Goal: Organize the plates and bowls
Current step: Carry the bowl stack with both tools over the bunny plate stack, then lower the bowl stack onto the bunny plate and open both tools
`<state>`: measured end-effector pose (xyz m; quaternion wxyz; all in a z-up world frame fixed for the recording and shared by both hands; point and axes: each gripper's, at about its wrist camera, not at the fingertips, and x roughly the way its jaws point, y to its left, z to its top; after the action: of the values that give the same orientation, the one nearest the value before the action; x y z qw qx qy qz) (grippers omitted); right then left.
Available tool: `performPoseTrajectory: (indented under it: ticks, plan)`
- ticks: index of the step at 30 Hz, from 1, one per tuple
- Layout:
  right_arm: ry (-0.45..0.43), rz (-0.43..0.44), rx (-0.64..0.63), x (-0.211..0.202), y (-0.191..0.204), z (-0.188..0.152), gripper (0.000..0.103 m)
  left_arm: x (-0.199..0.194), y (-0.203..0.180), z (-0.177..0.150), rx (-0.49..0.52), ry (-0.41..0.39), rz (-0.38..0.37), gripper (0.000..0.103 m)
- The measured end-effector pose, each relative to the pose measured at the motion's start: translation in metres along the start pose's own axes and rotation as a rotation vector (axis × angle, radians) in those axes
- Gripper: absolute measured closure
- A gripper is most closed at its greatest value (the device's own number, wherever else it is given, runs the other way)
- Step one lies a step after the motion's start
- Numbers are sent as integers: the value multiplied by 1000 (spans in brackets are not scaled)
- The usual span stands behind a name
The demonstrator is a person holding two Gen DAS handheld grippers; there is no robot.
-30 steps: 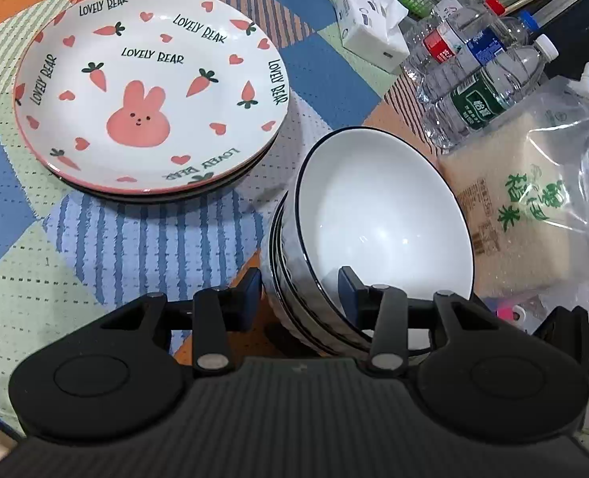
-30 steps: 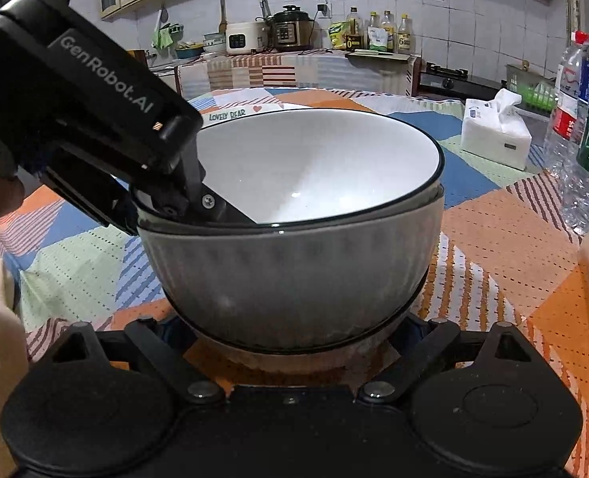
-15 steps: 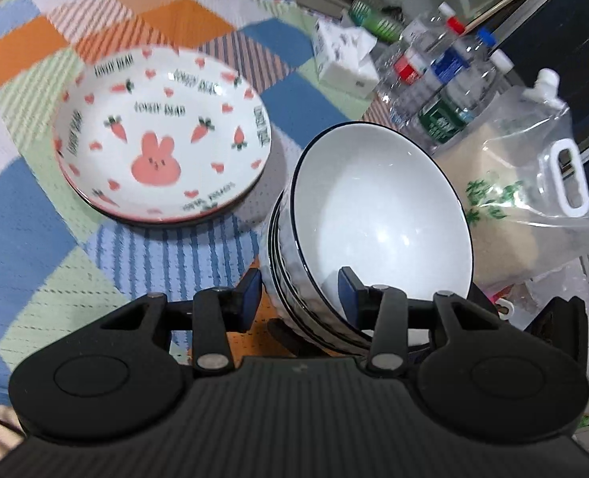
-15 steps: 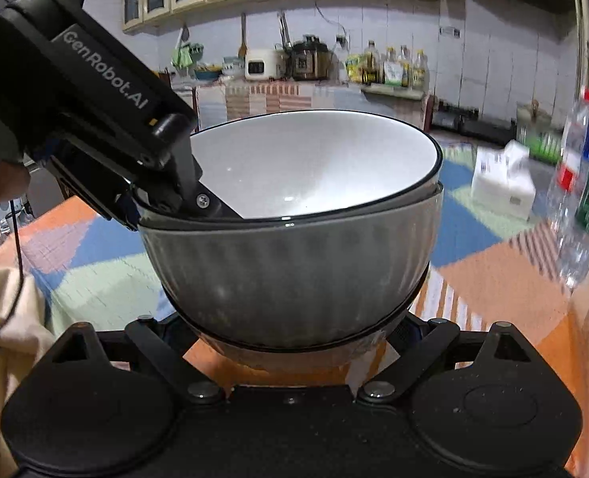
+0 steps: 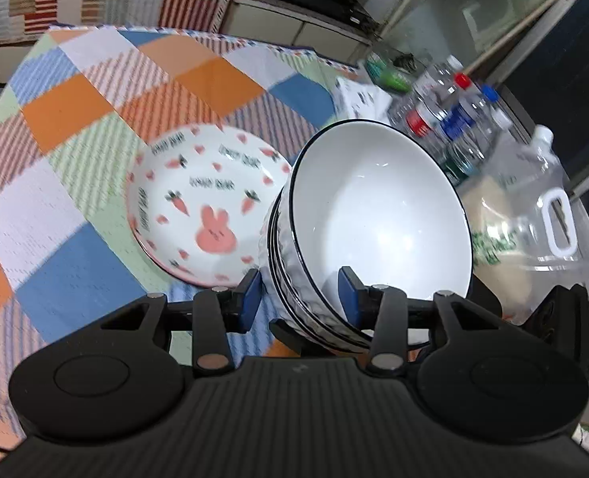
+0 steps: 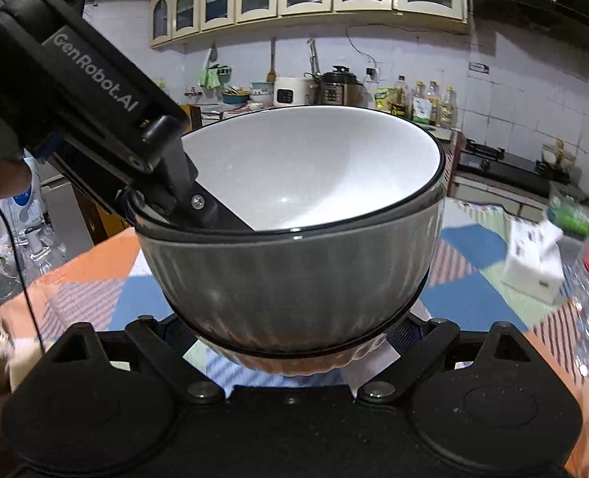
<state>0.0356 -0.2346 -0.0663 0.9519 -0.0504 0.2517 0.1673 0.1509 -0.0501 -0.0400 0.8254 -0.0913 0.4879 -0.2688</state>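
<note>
Closest to the left wrist camera, the left gripper (image 5: 299, 292) straddles the near wall of a stack of bowls (image 5: 374, 215): one blue-padded finger sits outside the ribbed wall, the other reaches inside the top bowl, and the rims pass between them. The pads appear to pinch that wall, though the contact itself is partly hidden behind the rims.

From the right wrist camera, the right gripper (image 6: 290, 338) sits low under the same stack of bowls (image 6: 294, 263), its two fingers spread wide on either side of the stack's lower part. Whether its pads actually press the bowls cannot be told, since the bowls cover the fingertips. In this view the left gripper (image 6: 198, 207) comes in from the upper left and hooks over the rim.

The stack is held tilted, off the patchwork tablecloth (image 5: 75, 239). The bowls are white inside, with thin dark rims and ribbed outer walls, nested closely.

Just beyond the stack, on the cloth, lies a plate (image 5: 202, 203) printed with a pink rabbit, carrots and hearts. Farther right stand clear water bottles (image 5: 453, 127), somewhat blurred.
</note>
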Motion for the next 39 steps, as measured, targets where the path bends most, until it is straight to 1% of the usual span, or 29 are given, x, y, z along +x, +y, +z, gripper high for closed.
performPoseTrajectory:
  ticks: [4, 7, 10, 13, 16, 19, 23, 29, 35, 39]
  plan:
    - [-10, 21, 5, 17, -8, 14, 7, 0, 6, 18, 21, -17, 38, 63]
    - [-8, 33, 10, 30, -15, 23, 7, 5, 13, 31, 13, -18, 59, 63]
    - [1, 46, 20, 43, -23, 30, 7, 12, 20, 43, 3, -19, 80, 63]
    - [23, 63, 20, 58, -32, 36, 7, 22, 27, 54, 18, -28, 100, 63]
    - [44, 54, -8, 76, -40, 42, 7, 36, 40, 65, 0, -40, 102, 63]
    - [59, 72, 20, 90, -50, 45, 7, 50, 51, 77, -33, -14, 119, 63]
    - [84, 88, 50, 107, -55, 41, 7, 66, 60, 81, -32, 14, 127, 63]
    - [144, 85, 62, 124, -54, 30, 7, 87, 77, 78, -85, 48, 112, 63]
    - [173, 82, 46, 125, -47, 24, 7, 91, 79, 70, -105, 46, 103, 63]
    - [182, 75, 44, 124, -49, 21, 7, 98, 75, 67, -98, 45, 117, 63]
